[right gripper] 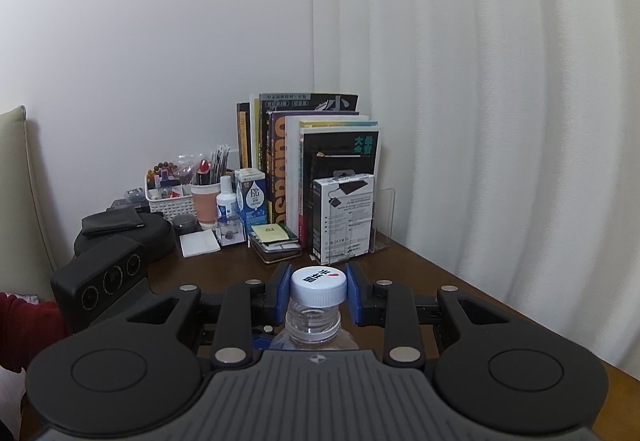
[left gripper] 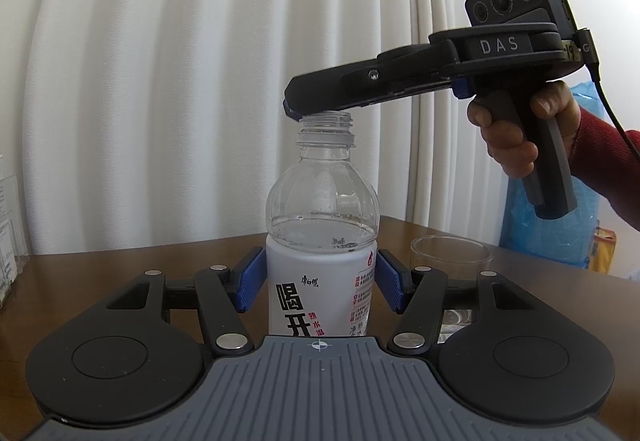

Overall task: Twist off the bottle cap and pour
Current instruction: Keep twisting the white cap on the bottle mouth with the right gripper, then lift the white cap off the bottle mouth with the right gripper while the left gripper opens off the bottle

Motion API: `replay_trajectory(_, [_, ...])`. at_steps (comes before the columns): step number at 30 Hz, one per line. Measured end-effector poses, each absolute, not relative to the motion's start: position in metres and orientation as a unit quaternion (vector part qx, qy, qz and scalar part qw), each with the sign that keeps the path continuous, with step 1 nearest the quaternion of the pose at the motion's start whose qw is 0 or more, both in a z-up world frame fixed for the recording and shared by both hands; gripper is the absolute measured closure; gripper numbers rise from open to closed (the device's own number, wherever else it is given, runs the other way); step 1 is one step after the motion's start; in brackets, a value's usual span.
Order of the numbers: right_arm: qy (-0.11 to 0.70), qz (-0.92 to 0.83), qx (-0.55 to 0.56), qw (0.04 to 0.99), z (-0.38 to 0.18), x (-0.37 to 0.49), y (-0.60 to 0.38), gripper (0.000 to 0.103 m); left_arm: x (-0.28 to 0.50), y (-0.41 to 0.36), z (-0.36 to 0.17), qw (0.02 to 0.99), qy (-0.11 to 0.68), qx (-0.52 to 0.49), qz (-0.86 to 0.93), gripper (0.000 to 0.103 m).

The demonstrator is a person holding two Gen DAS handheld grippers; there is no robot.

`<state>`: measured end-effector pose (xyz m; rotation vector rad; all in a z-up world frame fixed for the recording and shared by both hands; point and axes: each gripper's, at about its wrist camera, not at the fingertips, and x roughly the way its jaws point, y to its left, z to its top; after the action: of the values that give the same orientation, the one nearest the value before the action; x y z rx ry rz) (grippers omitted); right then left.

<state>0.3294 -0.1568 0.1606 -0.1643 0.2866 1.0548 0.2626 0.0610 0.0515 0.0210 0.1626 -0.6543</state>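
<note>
A clear plastic water bottle (left gripper: 322, 225) with a white label stands upright on the brown table, partly filled. My left gripper (left gripper: 320, 281) is shut on its labelled body, blue pads pressing both sides. My right gripper (right gripper: 318, 291) is shut on the white bottle cap (right gripper: 319, 287) at the top of the bottle's neck (right gripper: 314, 321). In the left wrist view the right gripper's tip (left gripper: 298, 109) sits right at the threaded neck (left gripper: 326, 127), and the cap itself is hidden by it. A clear glass (left gripper: 450, 261) stands on the table right behind the bottle.
White curtains hang behind the table (right gripper: 460, 281). At its far left corner stand books (right gripper: 316, 161), a white boxed item (right gripper: 344, 217), a basket of small items (right gripper: 172, 197) and a black case (right gripper: 120, 237). A blue bag (left gripper: 560, 209) is at right.
</note>
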Motion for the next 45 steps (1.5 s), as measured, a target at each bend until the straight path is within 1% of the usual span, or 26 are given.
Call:
replay_trajectory(32, [0.134,0.468,-0.076,0.870,0.162,0.317,-0.176,0.072,0.261,0.059,0.049,0.947,0.077,0.019,-0.313,0.043])
replay_trajectory(37, [0.130,0.467,-0.076,0.872,0.165,0.314,-0.176,0.072,0.261,0.057,0.049,0.948,0.075,0.023,-0.307,0.038])
replay_trajectory(39, [0.130,0.465,-0.076,0.873,0.165,0.313,-0.177,0.072,0.261,0.056,0.049,0.949,0.075,0.024,-0.305,0.033])
replay_trajectory(41, [0.130,0.462,-0.077,0.874,0.164,0.311,-0.178,0.072,0.261,0.056,0.049,0.950,0.077,0.023,-0.303,0.023])
replay_trajectory(45, [0.129,0.456,-0.080,0.877,0.165,0.306,-0.180,0.072,0.259,0.055,0.049,0.950,0.078,0.024,-0.301,0.018])
